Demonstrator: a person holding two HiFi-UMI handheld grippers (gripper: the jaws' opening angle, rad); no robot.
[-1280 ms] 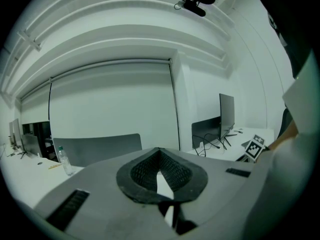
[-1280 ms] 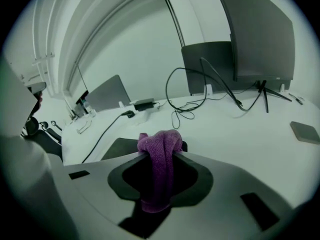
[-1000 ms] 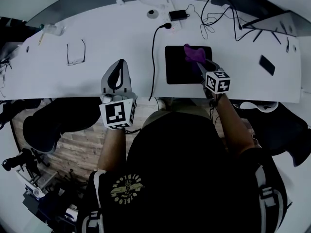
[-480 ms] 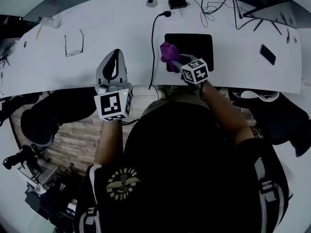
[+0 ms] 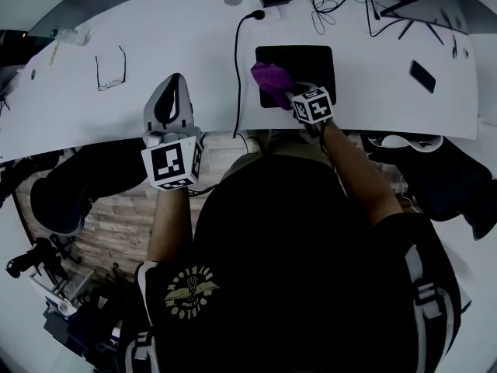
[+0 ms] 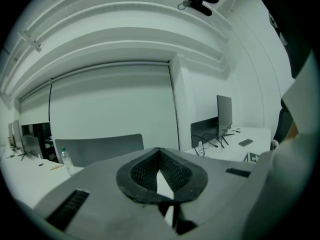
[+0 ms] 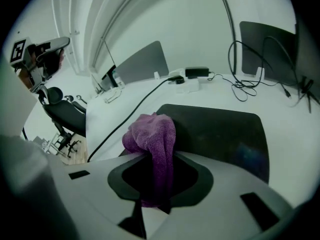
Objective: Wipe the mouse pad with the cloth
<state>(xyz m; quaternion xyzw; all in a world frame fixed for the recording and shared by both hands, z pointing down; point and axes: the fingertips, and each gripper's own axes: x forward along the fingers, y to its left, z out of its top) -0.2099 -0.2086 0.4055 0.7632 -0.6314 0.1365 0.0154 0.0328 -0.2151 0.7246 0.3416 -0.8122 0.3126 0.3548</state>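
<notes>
Right gripper clenches purple terry cloth at black rectangular mouse pad; left gripper closed, empty. Unheld pad could slide.

A purple fuzzy cloth fills the grey right gripper. Ahead of it lies a plain black rectangular mouse pad on the white desk, and to its left a black cable. Its cube is white with black square markers.

Cool, even, greenish-grey light fills all three views, with only faint shadows. The white desk reads bright; the person's black shirt loses detail. Fisheye distortion bends every edge, black corners frame the gripper views, and the near jaws look soft.
</notes>
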